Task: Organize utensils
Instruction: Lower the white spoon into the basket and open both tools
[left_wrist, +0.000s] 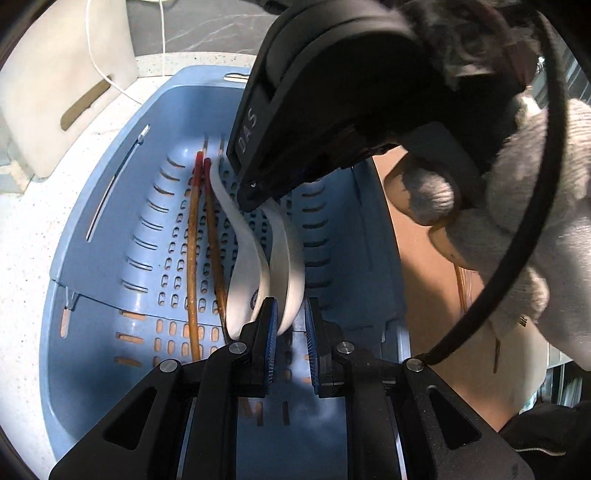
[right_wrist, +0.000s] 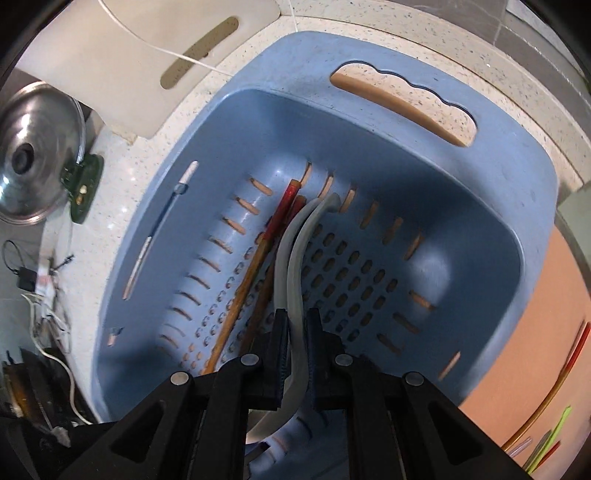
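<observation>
Blue plastic forms the slotted basket (left_wrist: 110, 206) that fills both views; it sits on a pale speckled surface (left_wrist: 26, 236), with a white cutting board (left_wrist: 62, 74) just beyond its far rim. Two white spoons lie side by side in the basket, handles pointing to the far wall; the right-hand spoon (left_wrist: 290, 266) has its bowl between the pads of the left gripper (left_wrist: 290, 325), whose jaws are nearly closed on it; the left-hand spoon (left_wrist: 242, 258) rests just beside, touching the left pad's outer side. The right gripper (right_wrist: 295, 354) comes in from above, its jaws almost shut on a spoon handle (right_wrist: 297, 280); from the left wrist view its black body hides the upper handles. A pair of brown chopsticks (left_wrist: 195, 251) with red tips lies along the basket floor, just left of the spoons. A gloved hand (left_wrist: 535, 221) holds the right gripper; a steel lid (right_wrist: 33, 147) sits off to the left on the surface.
</observation>
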